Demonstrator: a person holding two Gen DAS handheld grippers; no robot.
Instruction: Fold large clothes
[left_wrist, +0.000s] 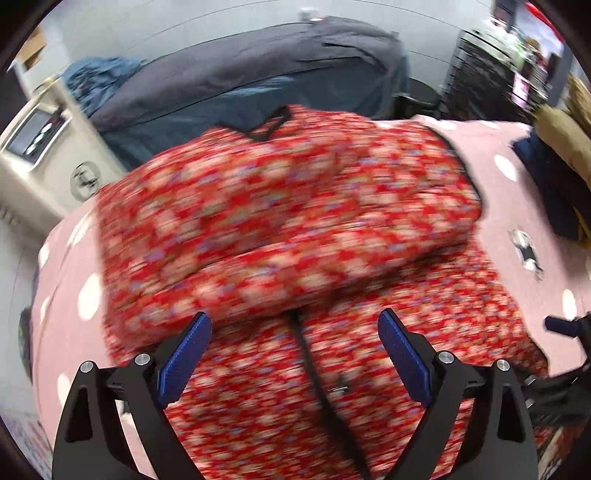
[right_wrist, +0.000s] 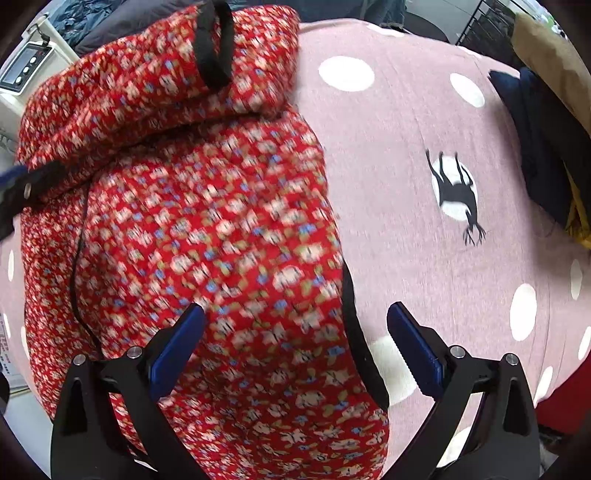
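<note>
A red floral padded garment (left_wrist: 280, 206) lies on a pink sheet with white dots (left_wrist: 491, 147). Its upper part is folded down in a thick roll across the body, and a black zip line (left_wrist: 314, 369) runs down the middle. My left gripper (left_wrist: 293, 325) hovers over the lower front, open, with nothing between its blue pads (left_wrist: 184, 358). In the right wrist view the garment (right_wrist: 192, 229) fills the left half. My right gripper (right_wrist: 295, 314) stands open over the garment's black-trimmed right edge (right_wrist: 351, 332), one pad over fabric and the other over the sheet (right_wrist: 424, 129).
Grey and blue clothes (left_wrist: 258, 74) are heaped behind the garment. A cream appliance with a display panel (left_wrist: 37, 133) stands at the left. Dark navy and tan items (right_wrist: 535, 129) lie at the sheet's right edge. A black wire rack (left_wrist: 480, 74) is at the back right.
</note>
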